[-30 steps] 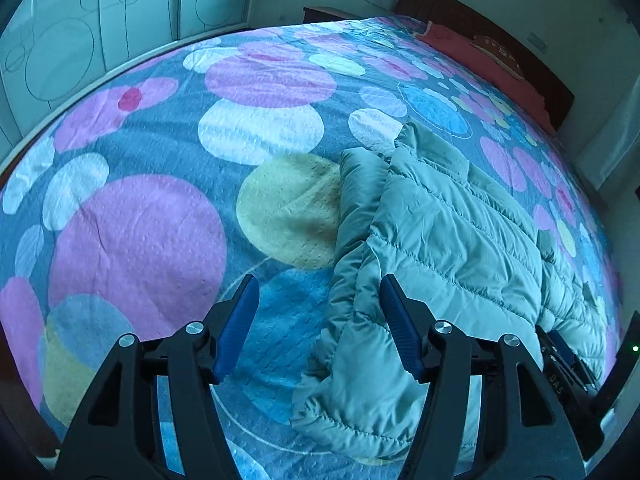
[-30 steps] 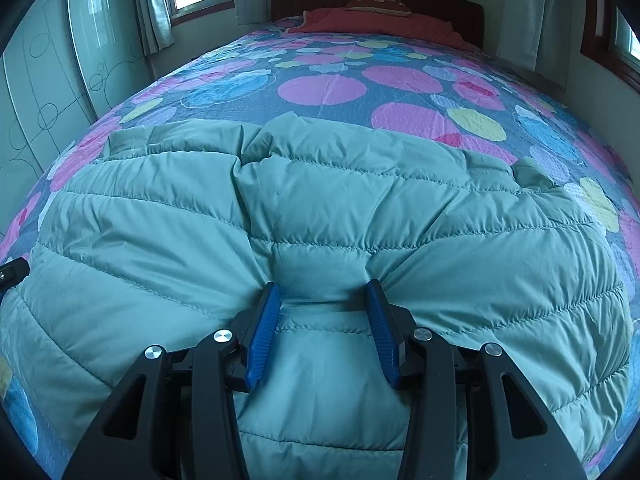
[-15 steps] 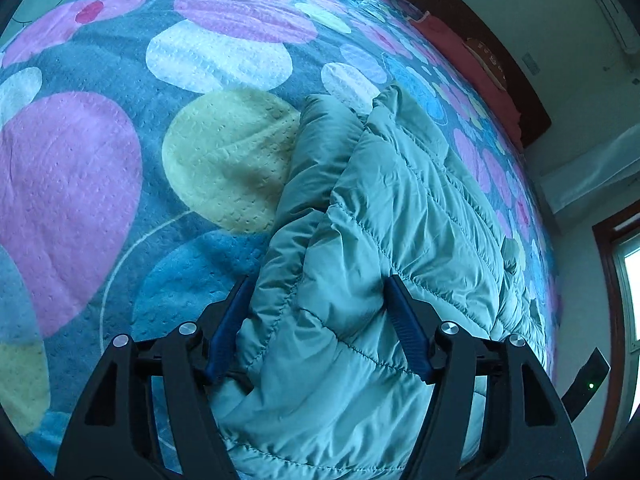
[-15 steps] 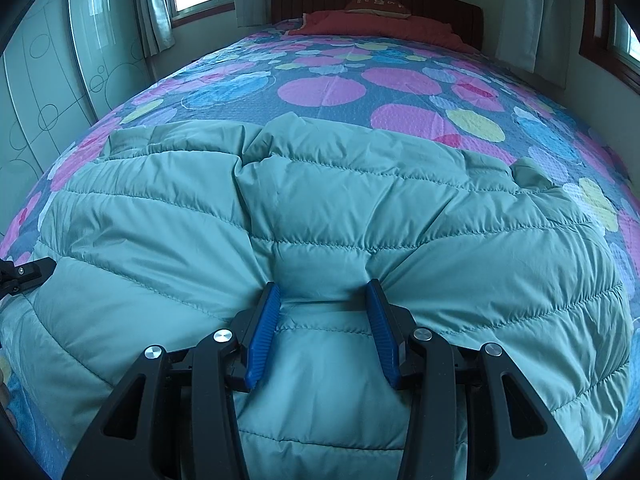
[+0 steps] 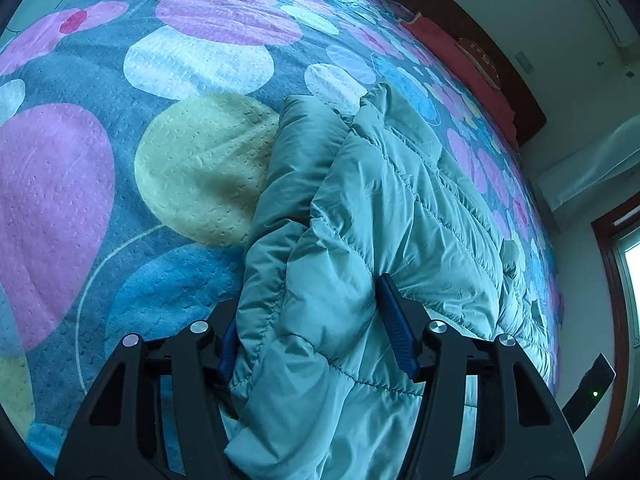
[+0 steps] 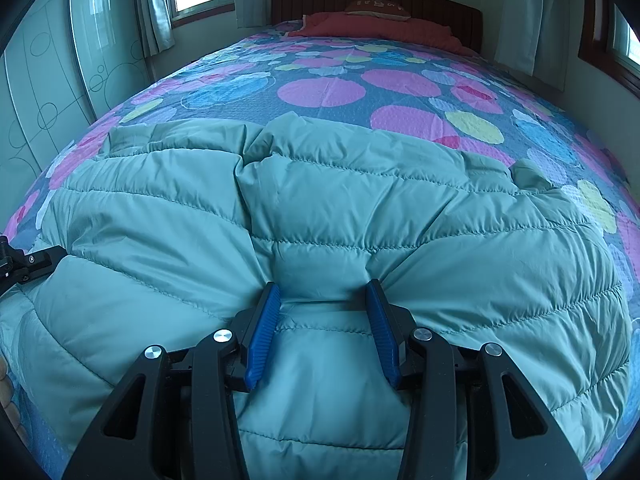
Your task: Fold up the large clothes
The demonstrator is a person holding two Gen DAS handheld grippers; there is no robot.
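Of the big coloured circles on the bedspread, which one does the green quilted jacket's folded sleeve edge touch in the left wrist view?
The pale yellow circle; the green quilted jacket overlaps its right edge. The purple and white circles lie clear of it.

A wide bed [image 6: 332, 92], covered by a blue bedspread [image 5: 80, 208] printed with pink, yellow, white and blue circles, carries a quilted teal jacket [image 6: 360, 208] lying spread across its near end and red bedding [image 6: 376, 30] with a cushion [image 6: 378, 6] by the dark headboard [image 6: 440, 8].
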